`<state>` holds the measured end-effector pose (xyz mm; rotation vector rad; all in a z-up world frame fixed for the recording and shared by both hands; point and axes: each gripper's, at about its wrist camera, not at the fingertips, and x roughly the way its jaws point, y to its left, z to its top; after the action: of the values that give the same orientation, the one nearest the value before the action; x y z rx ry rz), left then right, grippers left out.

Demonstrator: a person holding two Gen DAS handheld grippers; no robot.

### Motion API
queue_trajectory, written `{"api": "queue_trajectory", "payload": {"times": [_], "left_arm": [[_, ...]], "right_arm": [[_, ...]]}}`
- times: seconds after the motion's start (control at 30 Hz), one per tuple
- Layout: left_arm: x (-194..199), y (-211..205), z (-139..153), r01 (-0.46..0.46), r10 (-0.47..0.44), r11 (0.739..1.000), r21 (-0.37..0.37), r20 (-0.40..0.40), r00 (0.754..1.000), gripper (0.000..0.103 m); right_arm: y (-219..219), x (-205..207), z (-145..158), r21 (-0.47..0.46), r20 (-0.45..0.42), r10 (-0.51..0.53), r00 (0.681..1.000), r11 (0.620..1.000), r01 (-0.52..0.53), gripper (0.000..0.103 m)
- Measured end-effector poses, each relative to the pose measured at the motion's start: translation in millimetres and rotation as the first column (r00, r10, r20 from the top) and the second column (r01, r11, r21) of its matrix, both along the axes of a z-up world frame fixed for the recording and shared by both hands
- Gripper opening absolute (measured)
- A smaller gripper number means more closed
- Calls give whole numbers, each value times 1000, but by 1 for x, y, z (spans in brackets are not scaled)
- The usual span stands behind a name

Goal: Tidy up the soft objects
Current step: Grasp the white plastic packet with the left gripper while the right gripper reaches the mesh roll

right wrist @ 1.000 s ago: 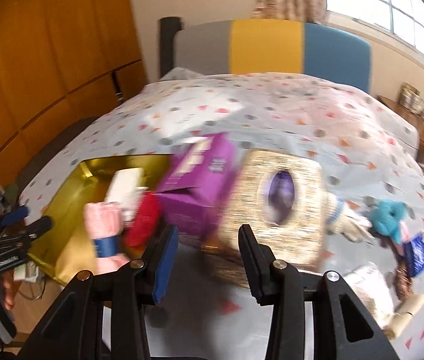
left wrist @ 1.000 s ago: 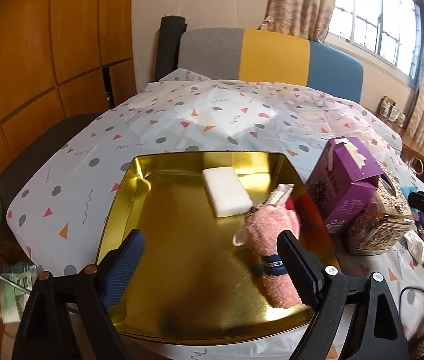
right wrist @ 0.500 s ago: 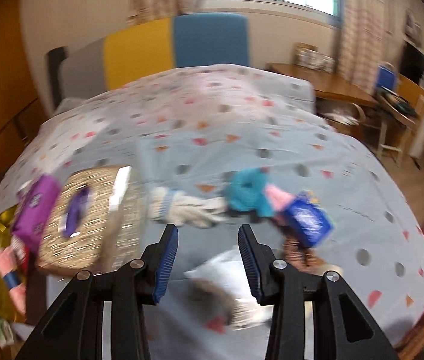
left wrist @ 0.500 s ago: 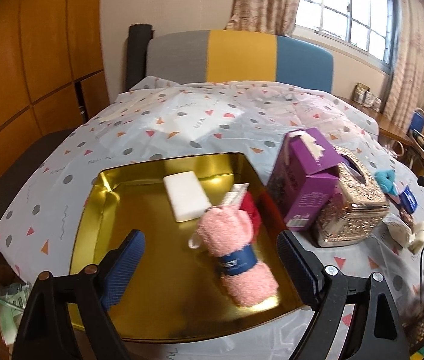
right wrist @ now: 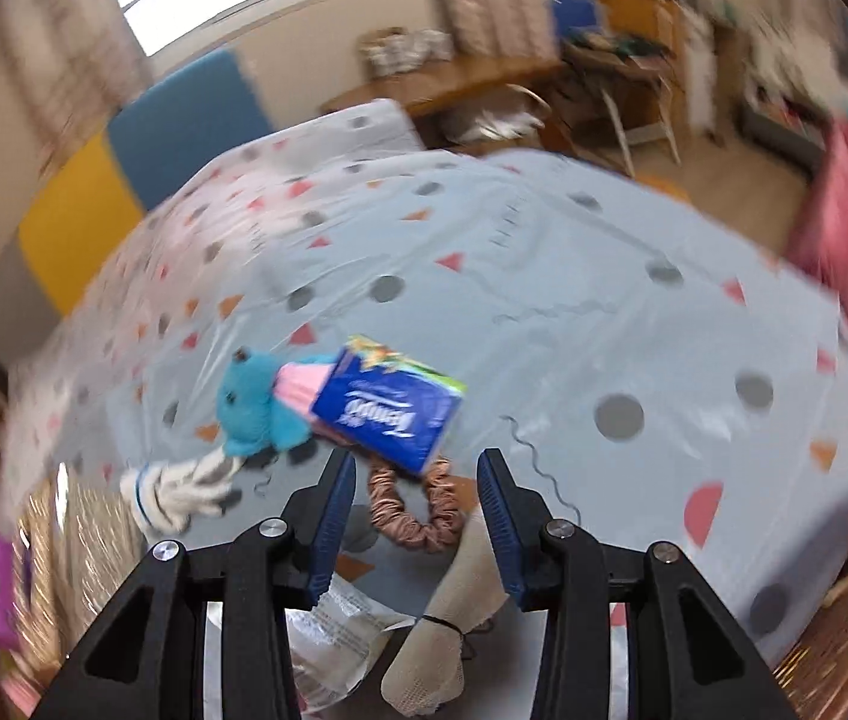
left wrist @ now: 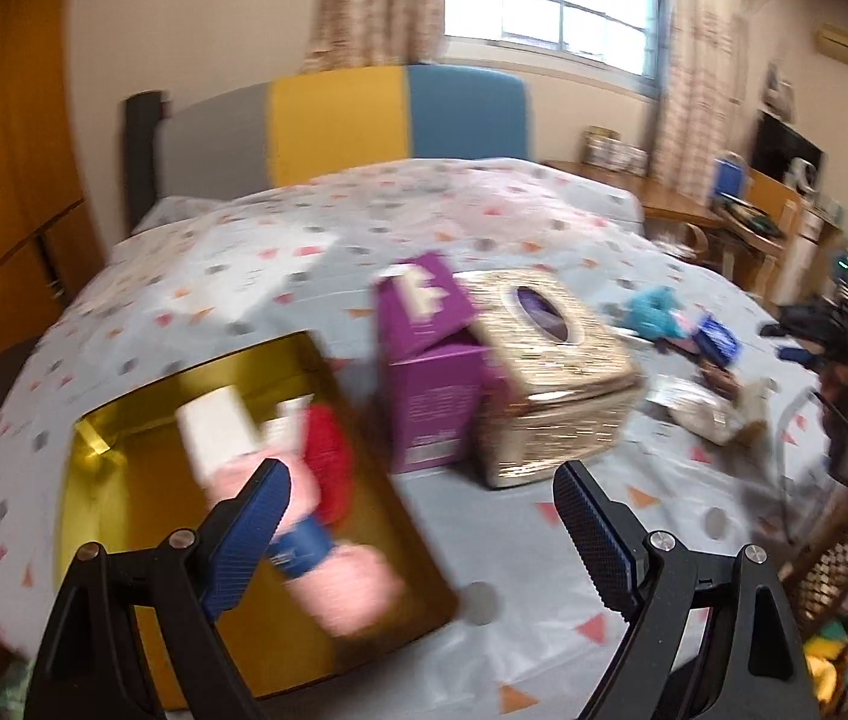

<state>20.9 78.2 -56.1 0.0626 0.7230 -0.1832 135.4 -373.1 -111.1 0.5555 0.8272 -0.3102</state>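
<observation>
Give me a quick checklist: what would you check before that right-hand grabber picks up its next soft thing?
1. Right gripper open and empty: ok.
2. Soft target ahead: ok; the brown scrunchie lies between the fingers.
3. Scrunchie free to lift: not ok; the blue tissue pack overlaps its far side.
4. Room in the gold tray: ok; bare floor shows beside the pink towel roll.
5. Left gripper open and empty: ok.
6. Sharp view: not ok; both pictures are blurred.
</observation>
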Motion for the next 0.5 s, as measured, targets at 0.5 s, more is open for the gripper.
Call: {"api": "queue_trajectory", "payload": {"times": [0.5], "left_arm": [[54, -161, -20, 384, -401, 916, -117, -211, 891, 69]], "right_arm": [[-16, -16, 7, 113, 117, -65, 991, 992, 52, 43]]}}
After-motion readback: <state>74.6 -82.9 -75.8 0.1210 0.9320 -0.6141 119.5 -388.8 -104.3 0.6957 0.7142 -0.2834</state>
